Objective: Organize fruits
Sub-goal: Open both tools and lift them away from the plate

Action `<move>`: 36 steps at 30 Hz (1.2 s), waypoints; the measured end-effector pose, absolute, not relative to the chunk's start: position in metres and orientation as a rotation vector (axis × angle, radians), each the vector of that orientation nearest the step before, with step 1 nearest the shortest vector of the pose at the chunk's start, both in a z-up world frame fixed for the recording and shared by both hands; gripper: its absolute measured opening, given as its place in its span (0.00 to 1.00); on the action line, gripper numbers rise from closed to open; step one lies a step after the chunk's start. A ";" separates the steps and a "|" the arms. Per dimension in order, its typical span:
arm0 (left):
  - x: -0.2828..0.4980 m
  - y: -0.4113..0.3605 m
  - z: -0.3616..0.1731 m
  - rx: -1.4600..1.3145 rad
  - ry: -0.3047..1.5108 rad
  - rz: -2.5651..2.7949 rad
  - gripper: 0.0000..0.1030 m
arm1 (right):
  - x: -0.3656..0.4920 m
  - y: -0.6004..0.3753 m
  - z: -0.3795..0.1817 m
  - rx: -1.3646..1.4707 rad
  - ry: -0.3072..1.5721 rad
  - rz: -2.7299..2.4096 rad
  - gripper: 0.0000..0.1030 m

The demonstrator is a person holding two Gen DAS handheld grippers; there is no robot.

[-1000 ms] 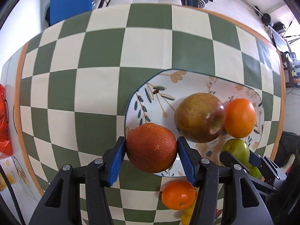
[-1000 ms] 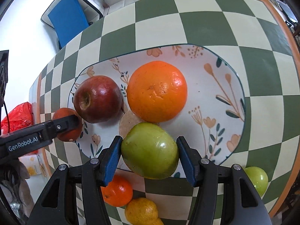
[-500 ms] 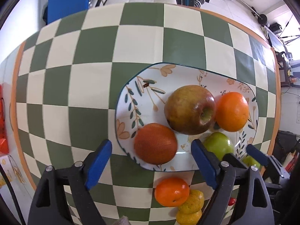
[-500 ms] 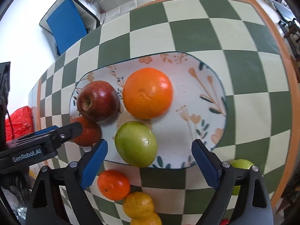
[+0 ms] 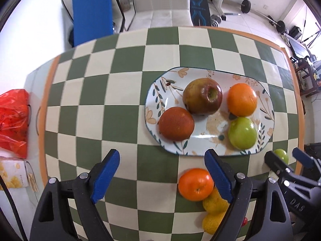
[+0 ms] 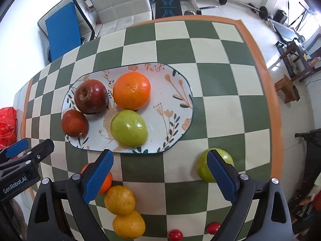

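The oval plate [image 6: 176, 92] with painted flowers sits in the middle of the frame on the green and cream checked table [image 6: 220, 84]. It holds four fruits: a dark red apple [image 6: 91, 96], a big orange [image 6: 131, 93], a shiny green apple [image 6: 129, 128] and a dark reddish orange [image 6: 74, 123] at the plate's left end. Below the plate lie a small orange [image 5: 195, 184], two yellow-orange fruits [image 6: 119, 199] and another green apple [image 6: 202, 168]. The left gripper [image 5: 162, 174] and right gripper [image 6: 160, 176] are both spread wide, holding nothing.

Pale tiled floor [image 6: 266, 46], white padded chair [image 6: 118, 2], weight bench [image 6: 167, 4], wooden stool [image 6: 286, 89]
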State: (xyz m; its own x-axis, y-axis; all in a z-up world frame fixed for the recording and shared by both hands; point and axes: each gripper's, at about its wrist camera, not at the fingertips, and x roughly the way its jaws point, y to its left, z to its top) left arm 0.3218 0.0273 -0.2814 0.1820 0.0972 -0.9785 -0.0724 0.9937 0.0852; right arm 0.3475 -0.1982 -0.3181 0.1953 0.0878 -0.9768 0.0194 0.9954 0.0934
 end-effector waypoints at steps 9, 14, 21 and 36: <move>0.292 0.026 -0.233 -0.002 1.277 0.109 0.84 | 0.310 -0.197 -0.260 0.051 1.267 0.043 0.94; 0.267 0.023 -0.203 0.026 1.199 0.106 0.84 | 0.289 -0.199 -0.232 0.063 1.224 0.045 0.94; 0.238 0.014 -0.172 0.025 1.144 0.068 0.84 | 0.258 -0.200 -0.195 0.060 1.161 0.040 0.94; 0.223 0.025 -0.202 0.074 1.221 0.143 0.95 | 0.232 -0.182 -0.276 0.210 1.412 0.152 0.94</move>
State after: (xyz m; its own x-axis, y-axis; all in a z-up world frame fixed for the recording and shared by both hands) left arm 0.2230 0.0248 -0.2025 0.3352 0.1491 -0.9303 -0.0694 0.9886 0.1335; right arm 0.2318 -0.1822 -0.2765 0.1535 0.2294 -0.9612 0.0191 0.9718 0.2350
